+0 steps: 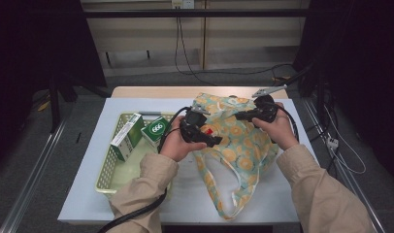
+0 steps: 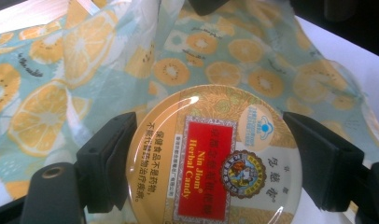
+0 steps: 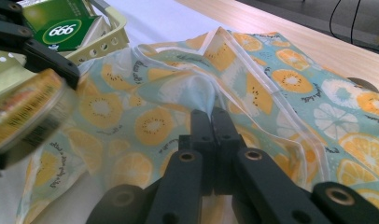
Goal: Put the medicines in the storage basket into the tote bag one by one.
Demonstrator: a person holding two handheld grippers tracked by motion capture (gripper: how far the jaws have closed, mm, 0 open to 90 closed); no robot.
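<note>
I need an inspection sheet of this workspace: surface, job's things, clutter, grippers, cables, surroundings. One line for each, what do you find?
Surface: white table top with a wooden strip at the far edge.
Job's things: round candy tin, gold lid with red label; fruit-print cloth bag lying on the table, handles toward the person.
Clutter: pale green basket at the left holding two green boxes.
Grippers: left gripper clamps the tin by its sides, above the bag; right gripper is shut on the bag's fabric near its opening.
Cables: black cable trails from the left gripper; more cables on the floor behind.
Surroundings: grey floor, dark frame, wooden wall panels.
</note>
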